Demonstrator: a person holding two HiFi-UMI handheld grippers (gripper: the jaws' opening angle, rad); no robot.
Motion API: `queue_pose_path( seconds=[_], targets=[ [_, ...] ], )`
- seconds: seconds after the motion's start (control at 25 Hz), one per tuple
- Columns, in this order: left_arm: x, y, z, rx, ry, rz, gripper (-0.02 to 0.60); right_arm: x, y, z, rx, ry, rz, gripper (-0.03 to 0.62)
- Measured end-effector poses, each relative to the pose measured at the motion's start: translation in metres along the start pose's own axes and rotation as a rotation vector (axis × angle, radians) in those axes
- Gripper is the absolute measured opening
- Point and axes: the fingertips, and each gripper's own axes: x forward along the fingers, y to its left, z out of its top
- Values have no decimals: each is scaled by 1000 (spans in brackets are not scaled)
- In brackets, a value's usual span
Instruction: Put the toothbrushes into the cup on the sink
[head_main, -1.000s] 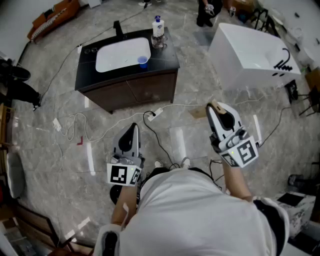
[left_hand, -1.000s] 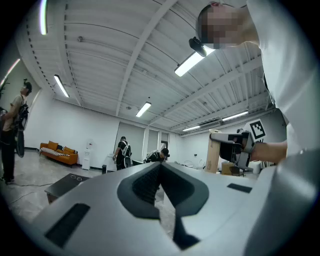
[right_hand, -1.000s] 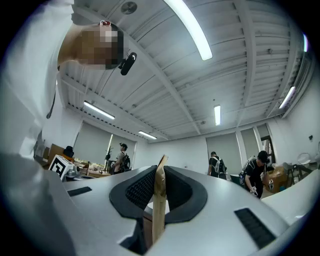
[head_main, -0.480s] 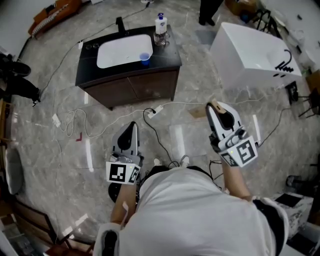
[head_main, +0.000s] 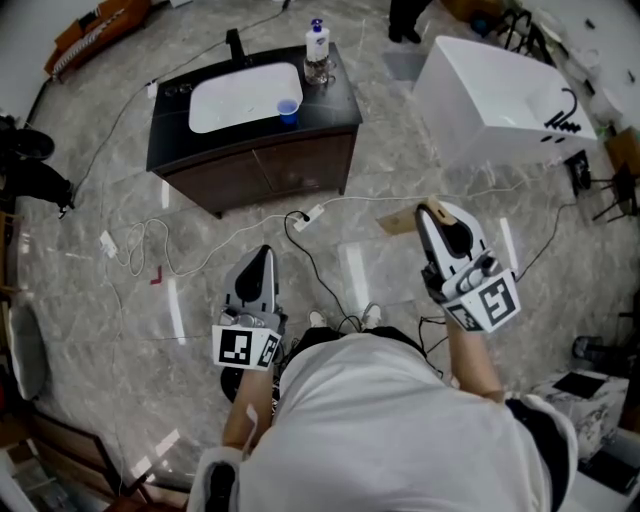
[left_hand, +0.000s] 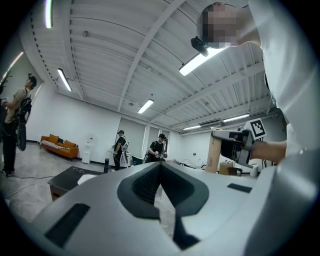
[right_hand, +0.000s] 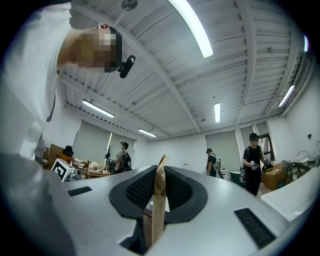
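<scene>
The dark sink cabinet (head_main: 330, 110) with a white basin stands on the floor a few steps ahead in the head view. A small blue cup (head_main: 288, 108) sits on its counter beside the basin. My right gripper (head_main: 428, 208) is shut on a flat brown paper packet (right_hand: 156, 200), which sticks up between the pads and shows from the side in the left gripper view (left_hand: 215, 152). My left gripper (head_main: 263, 250) is held low at my left, jaws together with nothing between them (left_hand: 160, 165). No bare toothbrush is visible.
A white soap bottle (head_main: 317, 42) and a clear glass (head_main: 318, 72) stand at the counter's back right. A white bathtub (head_main: 490, 100) sits to the right. Cables and a power strip (head_main: 310, 215) lie on the marble floor between me and the cabinet. Several people stand far off.
The head view has drifted a little, so the sink cabinet sits slightly higher in the picture. Both grippers hold their places and the packet stays gripped.
</scene>
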Motion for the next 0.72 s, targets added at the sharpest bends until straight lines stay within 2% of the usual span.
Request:
queue_pose_path(
  seconds=[0.28, 0.72],
  targets=[
    [-16, 24, -6, -18, -6, -12, 3, 6, 26, -6, -1, 11, -24, 62],
    [-11, 22, -1, -27, -24, -55, 3, 9, 36, 2, -43, 15, -39, 61]
  ],
)
